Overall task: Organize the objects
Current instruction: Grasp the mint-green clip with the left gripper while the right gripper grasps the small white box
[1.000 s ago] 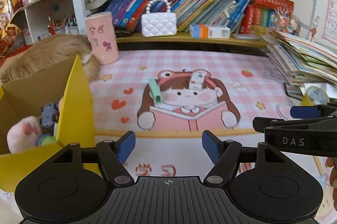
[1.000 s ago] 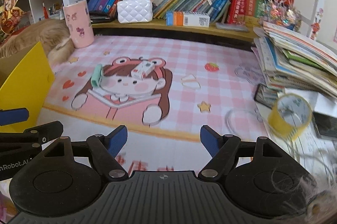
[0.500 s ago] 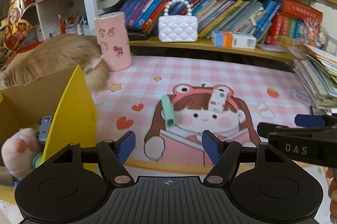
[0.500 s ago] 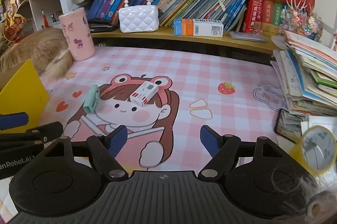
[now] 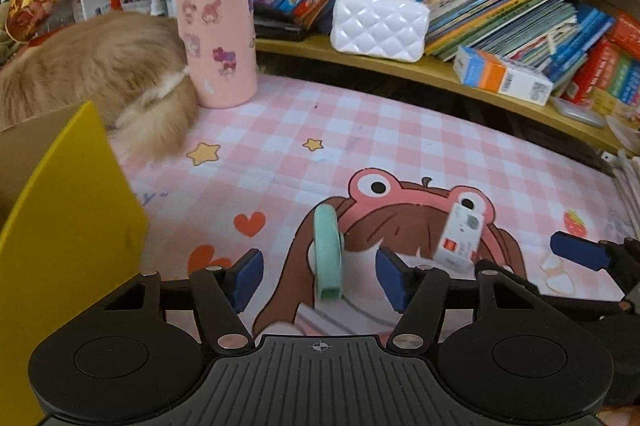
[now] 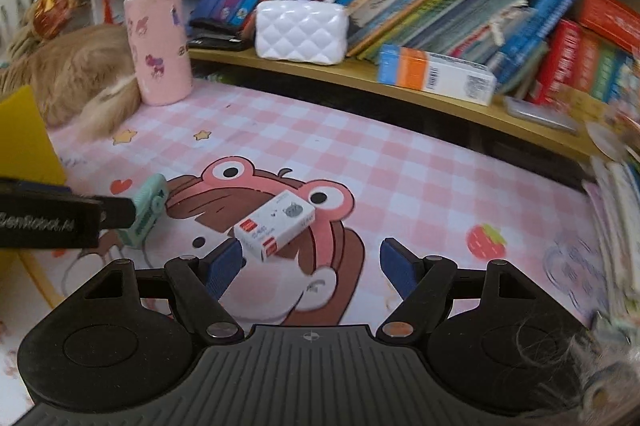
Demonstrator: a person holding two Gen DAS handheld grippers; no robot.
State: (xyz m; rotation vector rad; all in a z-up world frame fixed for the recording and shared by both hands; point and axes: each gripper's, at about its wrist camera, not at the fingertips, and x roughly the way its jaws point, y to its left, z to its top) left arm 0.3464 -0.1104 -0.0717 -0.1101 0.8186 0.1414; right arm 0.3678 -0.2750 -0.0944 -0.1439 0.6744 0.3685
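Observation:
A mint-green clip-like item (image 5: 328, 255) lies on the pink cartoon mat (image 5: 360, 146), between the open blue pads of my left gripper (image 5: 320, 276); it also shows in the right wrist view (image 6: 147, 211). A small white box with a red label (image 5: 460, 241) lies just right of it; in the right wrist view the box (image 6: 275, 224) sits just ahead of the left pad of my open right gripper (image 6: 312, 272). The yellow-flapped cardboard box (image 5: 60, 246) stands at the left. Both grippers are empty.
A pink sticker-covered cup (image 5: 218, 36) stands at the back left beside a sleeping ginger cat (image 5: 100, 70). A low shelf holds a white quilted purse (image 5: 380, 22), books and a blue-orange carton (image 5: 502, 76). Stacked books rise at the right edge (image 6: 618, 194).
Both grippers have moved forward and lower over the mat. The green item now lies between my left pads, and the white box is now just ahead of my right gripper.

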